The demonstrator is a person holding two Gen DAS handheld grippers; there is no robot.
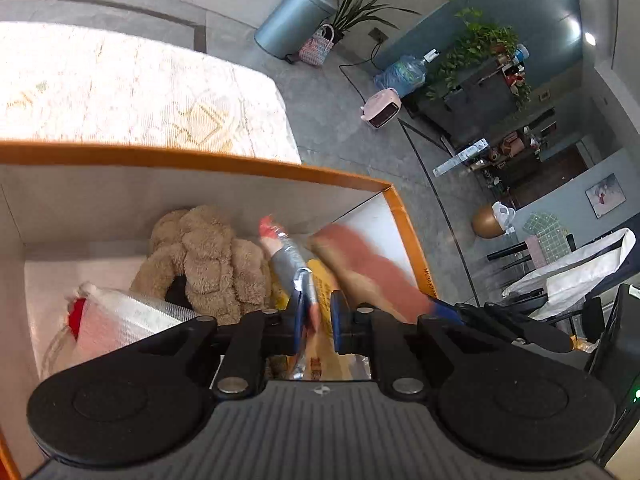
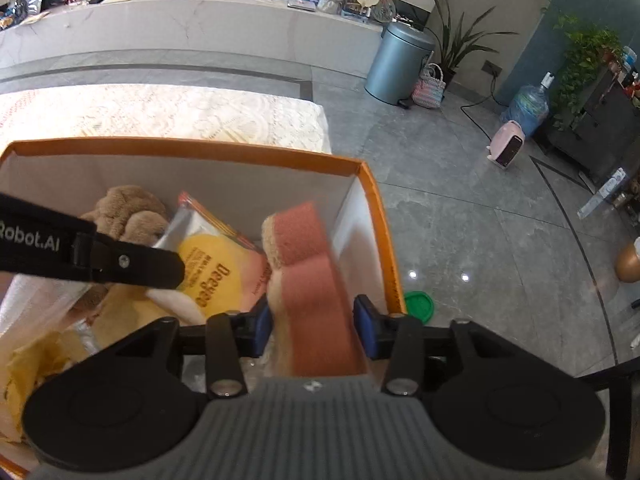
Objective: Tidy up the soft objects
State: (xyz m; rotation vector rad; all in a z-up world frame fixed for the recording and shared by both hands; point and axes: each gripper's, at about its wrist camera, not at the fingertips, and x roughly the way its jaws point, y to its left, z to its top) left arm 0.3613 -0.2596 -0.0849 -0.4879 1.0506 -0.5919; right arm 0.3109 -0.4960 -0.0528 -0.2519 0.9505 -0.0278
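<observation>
Left wrist view looked down into an orange-rimmed box (image 1: 192, 158) filling the lower half of the frame. The left gripper (image 1: 316, 316) sat at lower centre, its blue pads close together with a silvery and yellow packet (image 1: 306, 280) pinched between them. To the left of the packet a tan plush bear (image 1: 208, 256) lay against the box's back wall, and a clear bag with red trim (image 1: 116, 316) lay at lower left. Right of the packet, a blurred pink and tan sponge (image 1: 368, 268) leaned along the box's right wall.

Right wrist view showed the same box (image 2: 372, 188) from slightly further right. The right gripper (image 2: 312, 324) sat at lower centre with its jaws set wide; the sponge (image 2: 308, 264) stood between the pads, touching the left pad, while a small gap showed at the right pad, so a firm clamp could not be confirmed. The packet (image 2: 212, 268), with a yellow round label, lay left of the sponge, and the bear (image 2: 128, 212) sat beyond it at upper left of the box. The left gripper's black arm reached in from the left edge over the packet. Beyond the box, a pale patterned rug (image 2: 160, 112) lay on the grey floor, and a green lid (image 2: 420, 306) lay just right of the box.
</observation>
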